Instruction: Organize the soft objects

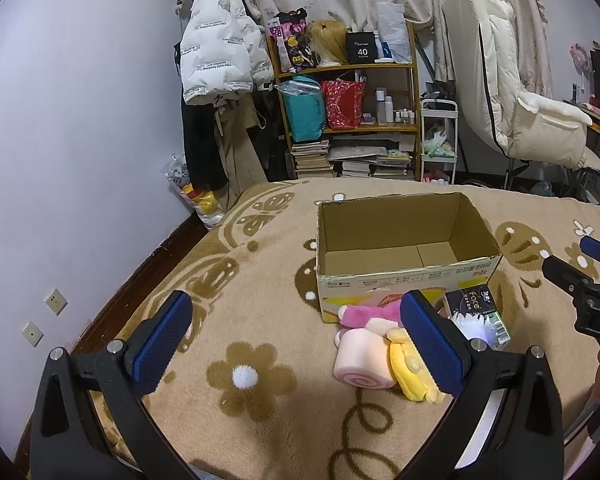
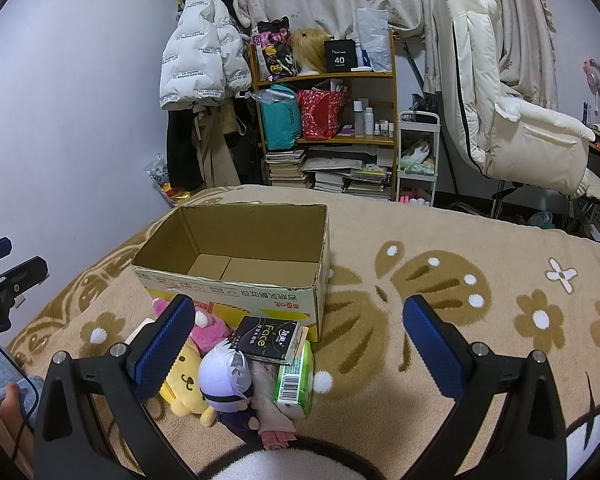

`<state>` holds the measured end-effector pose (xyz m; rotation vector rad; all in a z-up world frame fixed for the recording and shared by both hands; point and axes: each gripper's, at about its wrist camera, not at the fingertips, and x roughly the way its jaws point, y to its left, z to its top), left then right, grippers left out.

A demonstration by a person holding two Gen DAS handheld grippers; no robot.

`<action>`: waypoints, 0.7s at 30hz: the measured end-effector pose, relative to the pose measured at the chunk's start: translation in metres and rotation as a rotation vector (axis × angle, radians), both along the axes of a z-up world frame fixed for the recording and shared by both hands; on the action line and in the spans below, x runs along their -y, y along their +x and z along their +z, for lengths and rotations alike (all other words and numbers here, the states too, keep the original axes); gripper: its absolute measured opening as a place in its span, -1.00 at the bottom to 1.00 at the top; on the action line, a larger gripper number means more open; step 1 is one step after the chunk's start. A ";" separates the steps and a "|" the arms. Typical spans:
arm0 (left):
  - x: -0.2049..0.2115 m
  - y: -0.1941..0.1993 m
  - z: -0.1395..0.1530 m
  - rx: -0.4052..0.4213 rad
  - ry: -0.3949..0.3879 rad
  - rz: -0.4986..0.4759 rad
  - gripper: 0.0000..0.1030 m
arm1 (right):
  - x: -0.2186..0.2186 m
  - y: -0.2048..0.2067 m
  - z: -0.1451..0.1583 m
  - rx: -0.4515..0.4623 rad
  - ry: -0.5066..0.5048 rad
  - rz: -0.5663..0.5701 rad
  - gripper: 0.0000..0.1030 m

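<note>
Left wrist view: left claw [image 1: 296,344] spread wide, blue pads well apart, holding nothing, hovering over the bed blanket [image 1: 260,312]. Right pad [image 1: 430,348] overlapping the soft pile in the picture – contact cannot be told. At the far right edge, the right claw's blue tips, also parted.

Right wrist view: right claw [image 2: 300,346] spread just as wide, empty, hanging above the same pile, touching none of it as far as can be seen.

Soft things heaped on the blanket against the near wall of the cardboard box [image 2: 236,280] – box open at the top, nothing inside. In the heap: a pink plush [image 2: 212,330] nearest the box, a yellow plush [image 2: 186,386] with a small drawn face, a white-haired doll [image 2: 226,378] with a dark band over the eyes, a pale pink piece [image 2: 270,404] beneath it. A black tissue pack [image 2: 266,340] marked "Face" lying across a green pack [image 2: 296,380], just right of the doll. From the left view, a pink swirl-roll cushion [image 1: 360,360] beside the yellow plush, at the heap's left end.

Beyond the bed, a shelf [image 2: 328,120] of bags and books.
</note>
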<state>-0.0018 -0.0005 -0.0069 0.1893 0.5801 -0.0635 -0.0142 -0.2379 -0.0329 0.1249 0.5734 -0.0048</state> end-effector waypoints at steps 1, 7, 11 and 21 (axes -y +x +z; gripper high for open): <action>0.000 0.000 0.000 -0.001 0.000 0.000 1.00 | 0.000 0.000 0.000 0.000 0.000 0.001 1.00; 0.000 -0.001 0.003 0.002 0.000 0.002 1.00 | 0.000 0.000 0.000 0.004 -0.001 -0.001 1.00; 0.000 -0.002 0.004 0.001 0.001 0.002 1.00 | 0.000 0.000 0.000 0.002 0.001 -0.002 1.00; -0.001 -0.001 0.005 -0.004 -0.010 -0.003 1.00 | 0.000 0.000 0.000 0.002 0.002 0.000 1.00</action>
